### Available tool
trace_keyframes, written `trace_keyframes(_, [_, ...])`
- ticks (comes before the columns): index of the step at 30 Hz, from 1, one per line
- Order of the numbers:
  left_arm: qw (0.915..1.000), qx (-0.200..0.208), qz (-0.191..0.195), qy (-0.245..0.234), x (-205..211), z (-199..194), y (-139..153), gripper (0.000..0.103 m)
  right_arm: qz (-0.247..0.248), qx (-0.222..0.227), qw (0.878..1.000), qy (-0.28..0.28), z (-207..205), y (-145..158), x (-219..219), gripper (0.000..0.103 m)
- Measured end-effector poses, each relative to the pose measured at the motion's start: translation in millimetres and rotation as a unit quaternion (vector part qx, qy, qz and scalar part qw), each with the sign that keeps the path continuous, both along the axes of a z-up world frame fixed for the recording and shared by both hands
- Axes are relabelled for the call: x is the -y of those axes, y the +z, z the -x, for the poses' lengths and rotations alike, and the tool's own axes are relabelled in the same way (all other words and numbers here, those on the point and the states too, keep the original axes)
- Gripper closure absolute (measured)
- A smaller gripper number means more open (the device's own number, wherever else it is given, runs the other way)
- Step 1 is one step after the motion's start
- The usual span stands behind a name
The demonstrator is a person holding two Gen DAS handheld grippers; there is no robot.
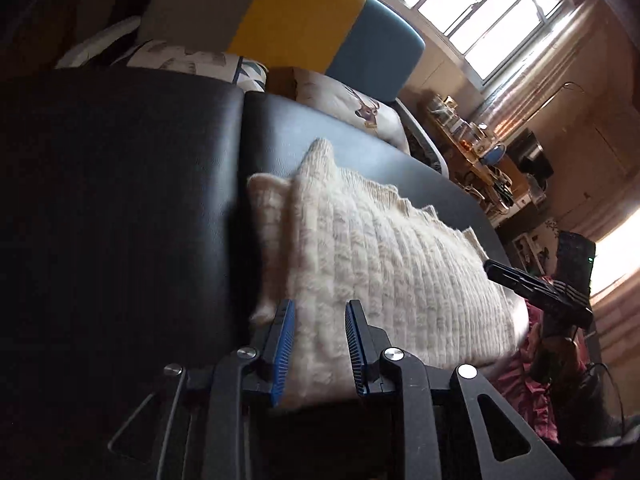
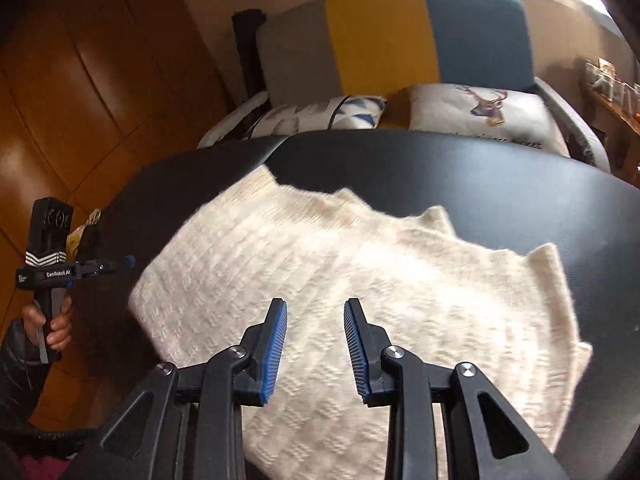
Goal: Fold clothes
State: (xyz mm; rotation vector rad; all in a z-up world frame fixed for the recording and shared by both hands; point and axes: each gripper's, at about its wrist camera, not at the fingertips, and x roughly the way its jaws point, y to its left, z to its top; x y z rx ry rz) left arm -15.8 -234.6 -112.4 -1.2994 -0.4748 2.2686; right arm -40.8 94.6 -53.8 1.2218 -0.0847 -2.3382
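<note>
Right now, at the far left of the right wrist view, a hand [image 2: 48,326] holds the left tongs [image 2: 129,261] off the edge of the dark surface [image 2: 460,168], and from that side I cannot tell how far apart they are. Seen from the left wrist view, those tongs have their blue pads [image 1: 285,344] set wide, with nothing held, low by the near edge of the cream knitted sweater [image 1: 380,256]. It lies flat across the middle of the surface, with a bumpy far edge and one part standing up near the upper middle. Moving right, the right tongs [image 2: 316,344] hover over the middle of the sweater, spread wide and holding nothing too. Behind it, a chair [image 2: 400,32] with pillows [image 2: 472,108] sits at the top of the frame. I think the thick knit could slip or bunch if a tong bites only a thin bit of it. Pulling one side harder than the other would likely make a crooked fold.
</note>
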Motion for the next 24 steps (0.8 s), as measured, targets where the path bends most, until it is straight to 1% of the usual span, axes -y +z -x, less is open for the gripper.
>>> trace_keyframes(2, [0.9998,0.004,-0.013,-0.013,6.9,-9.7,-8.9,0.078,-0.021,0.016,1.0,0.008,-1.9,-10.5,16.1,0.074])
trace_keyframes(4, [0.9993,0.006,-0.024,-0.026,8.7,-14.2,-17.8,0.078,-0.042,0.03,0.999,0.0,0.2,-21.1,21.3,0.074])
trace_keyframes(6, [0.998,0.018,-0.042,-0.043,7.3,-13.9,-27.3,0.078,-0.059,0.042,0.997,-0.01,2.8,-29.6,21.7,0.074])
trace_keyframes(8, [0.997,0.021,-0.054,-0.051,7.3,-13.9,-34.7,0.078,-0.063,0.052,0.996,-0.021,5.8,-36.2,15.4,0.074])
trace_keyframes(11, [0.9949,0.027,-0.075,-0.062,8.4,-8.8,-42.4,0.077,-0.045,0.061,0.996,-0.036,4.6,-36.0,2.8,0.074])
trace_keyframes(12, [0.9938,0.031,-0.085,-0.065,9.1,-6.6,-44.9,0.075,-0.045,0.062,0.996,-0.039,4.7,-36.1,1.2,0.074])
trace_keyframes(14, [0.9913,0.042,-0.1,-0.074,10.5,-1.2,-49.8,0.065,-0.05,0.062,0.996,-0.04,5.2,-36.8,1.7,0.074])
trace_keyframes(16, [0.9899,0.053,-0.107,-0.077,12.6,4.5,-54.8,0.062,-0.057,0.06,0.996,-0.038,5.0,-36.6,3.4,0.073])
trace_keyframes(19, [0.9866,0.075,-0.124,-0.074,22.1,9.5,-62.3,0.061,-0.058,0.06,0.996,-0.033,4.8,-37.5,3.0,0.073])
trace_keyframes(21, [0.9872,0.066,-0.123,-0.078,23.9,5.3,-57.2,0.064,-0.046,0.063,0.996,-0.035,5.8,-40.1,-0.8,0.073])
trace_keyframes(23, [0.9869,0.055,-0.114,-0.101,15.3,-3.7,-50.1,0.096,-0.031,0.067,0.997,-0.038,7.1,-43.1,-5.6,0.073])
trace_keyframes(24, [0.9893,0.05,-0.097,-0.097,11.1,-9.5,-47.1,0.096,-0.024,0.069,0.997,-0.039,7.7,-44.2,-8.2,0.073])
